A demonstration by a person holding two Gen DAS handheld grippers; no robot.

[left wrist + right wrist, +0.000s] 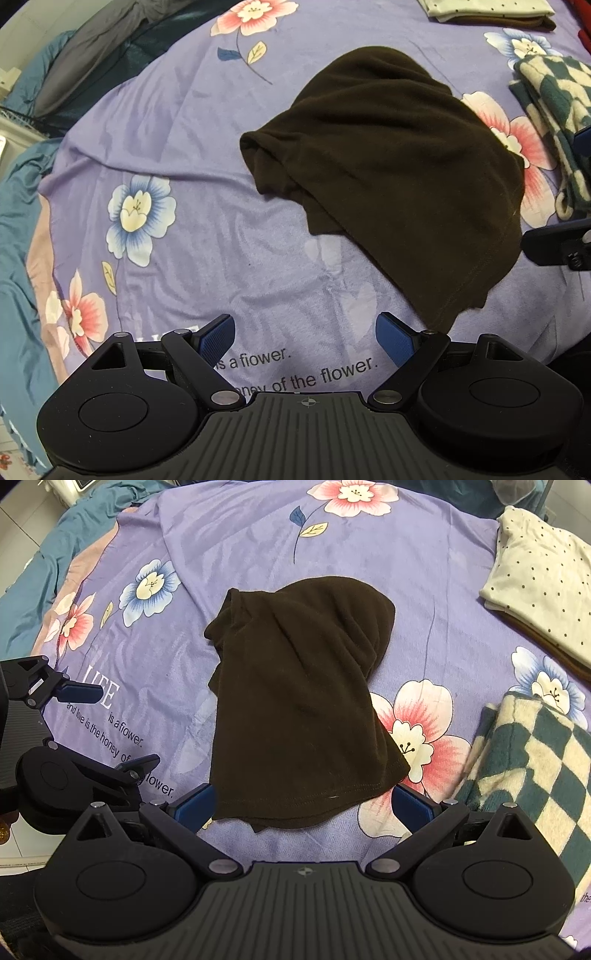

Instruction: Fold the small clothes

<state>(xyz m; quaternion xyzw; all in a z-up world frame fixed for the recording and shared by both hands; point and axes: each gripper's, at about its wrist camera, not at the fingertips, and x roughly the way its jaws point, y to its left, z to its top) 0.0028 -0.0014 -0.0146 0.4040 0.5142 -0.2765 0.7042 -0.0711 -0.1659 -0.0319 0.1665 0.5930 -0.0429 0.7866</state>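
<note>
A dark brown small garment [399, 173] lies loosely folded on the purple floral blanket [192, 122], its hemmed edge toward me. My left gripper [306, 338] is open over bare blanket, just left of the garment's near corner. In the right wrist view the same brown garment [299, 701] fills the middle. My right gripper [303, 806] is open, its blue pads on either side of the hem, nothing clamped. The left gripper [110, 731] shows at the left edge there, also open.
A green and cream checkered cloth [535, 760] lies folded at the right. A cream dotted garment [543, 572] sits on a brown one at the far right. Teal bedding [18, 258] hangs off the left edge. Printed text [295, 369] marks the blanket near me.
</note>
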